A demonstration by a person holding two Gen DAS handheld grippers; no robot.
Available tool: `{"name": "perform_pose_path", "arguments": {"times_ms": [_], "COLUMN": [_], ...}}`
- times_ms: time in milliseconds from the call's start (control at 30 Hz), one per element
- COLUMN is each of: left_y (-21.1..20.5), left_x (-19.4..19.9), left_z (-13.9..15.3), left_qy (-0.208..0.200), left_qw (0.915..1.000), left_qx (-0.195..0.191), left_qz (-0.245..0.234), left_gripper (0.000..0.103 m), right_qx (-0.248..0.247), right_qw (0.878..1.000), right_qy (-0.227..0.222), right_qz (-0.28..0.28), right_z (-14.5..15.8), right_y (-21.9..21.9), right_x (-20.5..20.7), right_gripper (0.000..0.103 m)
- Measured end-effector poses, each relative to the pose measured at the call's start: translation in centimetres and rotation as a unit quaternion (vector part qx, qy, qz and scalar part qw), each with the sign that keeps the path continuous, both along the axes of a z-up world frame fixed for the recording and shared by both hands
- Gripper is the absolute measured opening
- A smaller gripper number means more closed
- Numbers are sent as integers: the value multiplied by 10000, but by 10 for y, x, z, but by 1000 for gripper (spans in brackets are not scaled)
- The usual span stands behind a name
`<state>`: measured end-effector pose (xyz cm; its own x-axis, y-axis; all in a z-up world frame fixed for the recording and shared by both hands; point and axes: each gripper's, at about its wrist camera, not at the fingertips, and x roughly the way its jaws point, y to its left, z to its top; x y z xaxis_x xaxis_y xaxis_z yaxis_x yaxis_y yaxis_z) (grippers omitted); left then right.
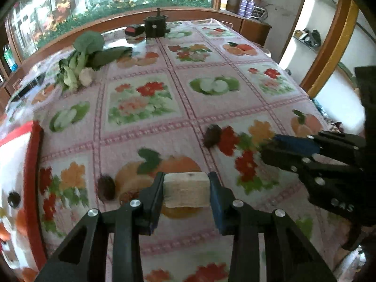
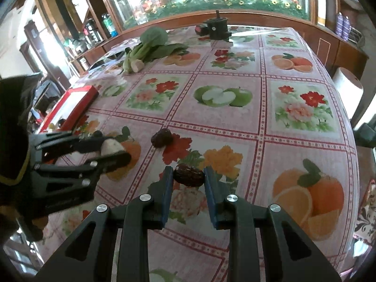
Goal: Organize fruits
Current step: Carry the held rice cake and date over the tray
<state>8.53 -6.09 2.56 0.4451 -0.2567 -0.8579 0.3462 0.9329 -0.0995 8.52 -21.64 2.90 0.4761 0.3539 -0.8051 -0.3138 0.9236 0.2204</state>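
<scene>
Two tools are working: we are clamping the pale chunk (image 1: pixel 186 189) in the left tool (image 1: pixel 186 196), while the right tool (image 2: pixel 188 183) is closing on a date (image 2: pixel 188 176), lifting both for sorting; another date (image 2: pixel 161 137) is lying ahead on the worktop (image 2: pixel 235 122).

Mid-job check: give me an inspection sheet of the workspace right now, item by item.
Surface: tablecloth with fruit and flower prints, covering the table.
Job's things: pale chunk in left gripper; dried date between right gripper jaws; second date loose on the cloth; another dark date loose.
Clutter: bok choy, black container, red-rimmed box.
Grippers: left shut on chunk; right jaws flank the date, contact unclear.
Cables: nothing seen.
Surroundings: wooden cabinet, paper roll.
</scene>
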Motion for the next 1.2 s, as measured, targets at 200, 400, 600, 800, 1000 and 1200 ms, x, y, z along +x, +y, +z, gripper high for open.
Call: {"name": "perform_pose_path", "arguments": {"times_ms": [200,400,600,800,1000,1200], "left_y": [7,31,57,76,89,115], "left_x": [-31,-53,-67,-81,-93,-101], "left_z": [0,4,4,0,2,11], "left_qy": [123,156,184,262,231,108], "left_qw": [9995,9983,9972,9957,9947,9925], "left_qx": [-289,-549,-633,-734,-832,-930], "left_qz": [-65,101,353,509,557,786], "left_gripper": [39,39,39,39,39,39], "right_qx": [-78,-72,-143,-170,-239,-206], "right_qw": [9999,9995,9997,9997,9992,9984], "right_qy": [46,163,123,163,171,170], "right_qz": [-120,-243,-173,24,270,503], "right_z": [1,-1,0,1,5,11], "right_y": [3,11,33,64,98,132], "right_x": [-13,-26,-40,-48,-54,-51], "right_gripper": [26,26,26,26,26,26]}}
